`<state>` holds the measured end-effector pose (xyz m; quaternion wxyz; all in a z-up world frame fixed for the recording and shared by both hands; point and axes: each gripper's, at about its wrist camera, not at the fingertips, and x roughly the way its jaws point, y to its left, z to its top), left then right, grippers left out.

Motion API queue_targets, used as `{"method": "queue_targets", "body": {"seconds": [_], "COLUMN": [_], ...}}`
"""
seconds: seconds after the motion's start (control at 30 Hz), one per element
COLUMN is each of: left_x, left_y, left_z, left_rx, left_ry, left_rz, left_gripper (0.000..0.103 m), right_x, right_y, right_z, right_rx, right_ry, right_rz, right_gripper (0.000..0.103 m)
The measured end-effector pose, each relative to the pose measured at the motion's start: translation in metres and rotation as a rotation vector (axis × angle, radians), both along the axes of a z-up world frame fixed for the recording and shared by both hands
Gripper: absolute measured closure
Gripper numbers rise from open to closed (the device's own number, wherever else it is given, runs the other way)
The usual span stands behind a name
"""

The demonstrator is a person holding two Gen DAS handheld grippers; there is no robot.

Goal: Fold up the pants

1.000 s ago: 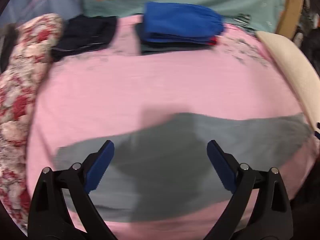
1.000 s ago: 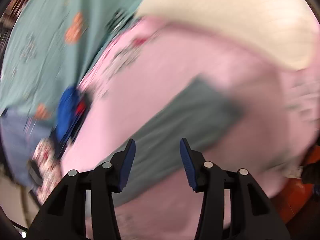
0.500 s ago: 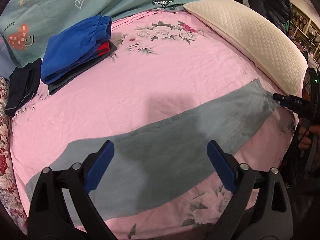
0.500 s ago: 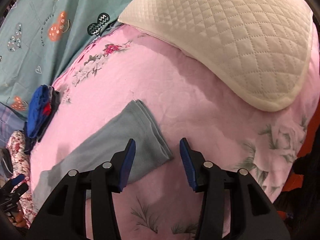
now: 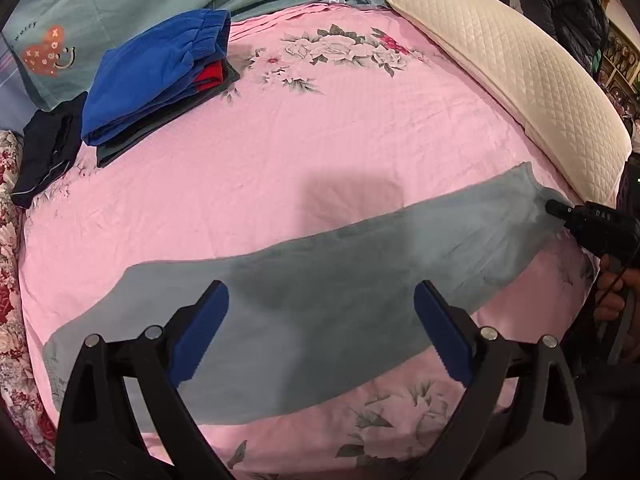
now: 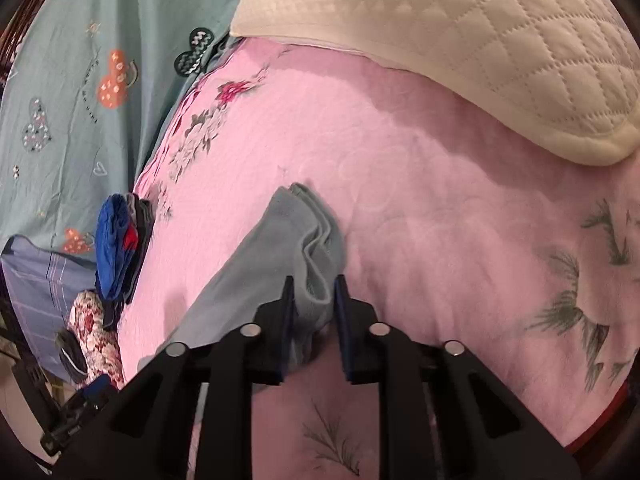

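Pinching the gray pants (image 6: pixel 296 240) hem, the right tool (image 6: pixel 314 300) grips them.

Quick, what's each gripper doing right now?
Left gripper: open, holding nothing, above the gray pants.
Right gripper: closed on the pants' end.

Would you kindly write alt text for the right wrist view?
The right gripper pinches one end of the grey pants, which lie on a pink floral bedsheet. A cream quilted pillow sits beyond, folded clothes at left.
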<state>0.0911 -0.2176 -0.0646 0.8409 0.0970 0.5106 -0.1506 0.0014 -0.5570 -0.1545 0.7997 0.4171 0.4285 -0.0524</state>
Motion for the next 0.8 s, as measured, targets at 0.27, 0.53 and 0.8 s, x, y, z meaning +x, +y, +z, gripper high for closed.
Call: {"method": "queue_targets", "body": {"seconds": [0.27, 0.53, 0.8], "left_x": [0.000, -0.016, -0.041], "left_y": [0.059, 0.161, 0.237], "left_z": [-0.002, -0.013, -0.028], "left_rx": [0.030, 0.026, -0.036], "left_ry": [-0.022, 0.001, 0.037], "left_rz": [0.126, 0.367, 0.521], "left_gripper": [0.007, 0.007, 0.007], "right_x": [0.020, 0.054, 0.069], "right_y": [0.041, 0.173, 0.338], "right_z": [0.056, 0.121, 0.081], "right_rx": [-0.114, -0.337, -0.376], "right_ry": [-0.117, -0.291, -0.283], "right_rz": [0.105, 0.471, 0.860], "right_gripper": [0.094, 0.094, 0.094]}}
